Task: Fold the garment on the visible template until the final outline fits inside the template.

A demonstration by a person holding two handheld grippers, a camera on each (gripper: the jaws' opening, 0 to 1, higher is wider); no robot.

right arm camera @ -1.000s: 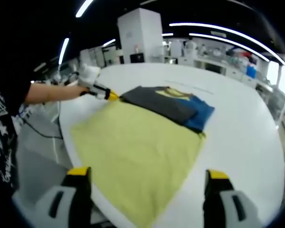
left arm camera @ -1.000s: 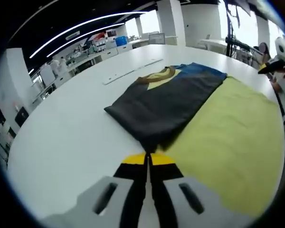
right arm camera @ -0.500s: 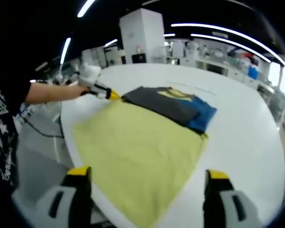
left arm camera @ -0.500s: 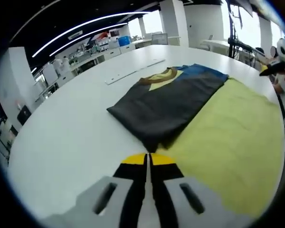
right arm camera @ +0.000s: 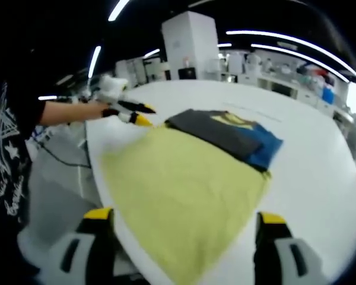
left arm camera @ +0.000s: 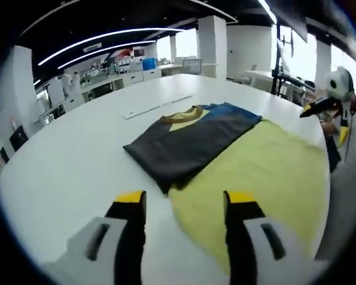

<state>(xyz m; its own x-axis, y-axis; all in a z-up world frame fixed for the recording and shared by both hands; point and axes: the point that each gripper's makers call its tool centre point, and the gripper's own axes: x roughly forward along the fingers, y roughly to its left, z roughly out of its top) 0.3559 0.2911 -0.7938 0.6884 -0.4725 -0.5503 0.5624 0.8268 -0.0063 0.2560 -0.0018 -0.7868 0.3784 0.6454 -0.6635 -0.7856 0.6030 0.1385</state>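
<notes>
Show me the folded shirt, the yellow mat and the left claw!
shirt (left arm camera: 187,145), left gripper view, on the dark grey folded part.
mat (right arm camera: 184,190), right gripper view, on the bare middle of the yellow sheet.
left claw (left arm camera: 184,205), left gripper view, between its two yellow tips.

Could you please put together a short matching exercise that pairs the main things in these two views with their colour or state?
Column one:
1. folded garment
2. template
3. left gripper
4. table

Column two:
A. yellow-green sheet spread flat
B. white surface under everything
C. jaws apart, holding nothing
D. dark grey with a blue part, lying along one edge of the sheet

Pairs: 1-D, 2-A, 3-C, 4-B

The right gripper is open too, at the sheet's near edge in the right gripper view.
</notes>
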